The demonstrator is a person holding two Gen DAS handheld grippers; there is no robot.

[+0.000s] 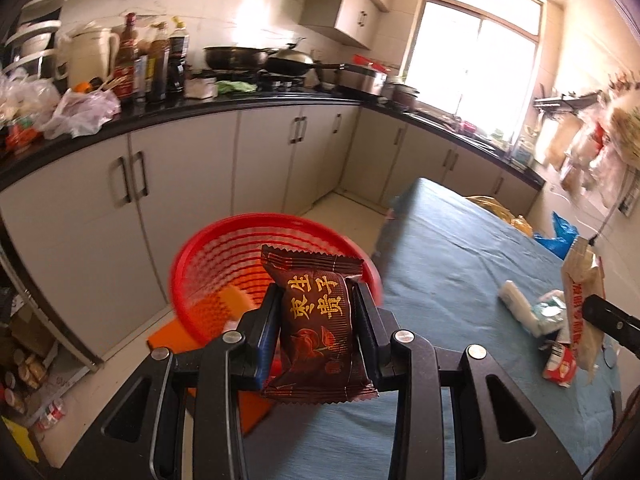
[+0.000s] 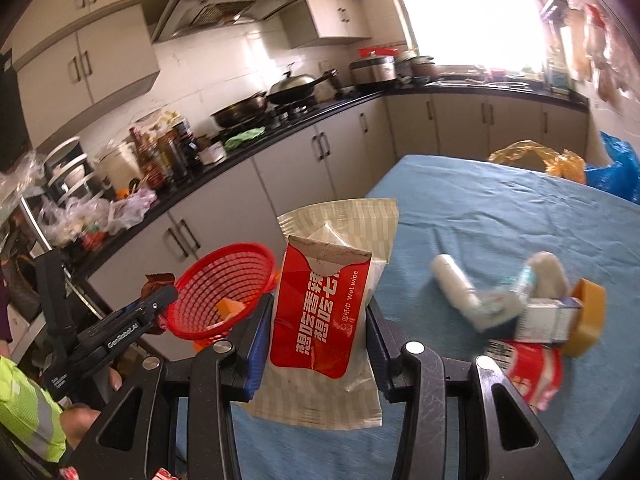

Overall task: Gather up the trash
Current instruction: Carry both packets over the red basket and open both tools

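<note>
Trash lies both on the blue-clothed table [image 2: 500, 208] and in the two grippers, while the red basket [image 1: 224, 268] stands off the table's near-left corner, below the tabletop and beside the grey cabinets [image 1: 180, 184]. An orange piece [image 1: 234, 300] already sits inside the basket. On the cloth to the right, a loose pile of leftovers [image 2: 532, 308] waits: a white tube, small cartons, a red wrapper and a yellow-orange block.

Next in size, the wet wipe pack [image 2: 320, 312], red label on pale striped film, stands upright in the right gripper [image 2: 318, 320], whose fingers are clamped on its flanks above the table's near edge. The brown snack packet [image 1: 316, 328] is smaller and is pinched the same way by the left gripper [image 1: 316, 320], which points forward with the basket mouth right behind the packet.

The step in hand looks like dropping the brown packet. To do it well, I would carry the left gripper further out until the packet hangs over the basket's middle, then release; the rim is close and the light film could snag or flutter outside. The right gripper should hold back, since the two tools sit near each other.
</note>
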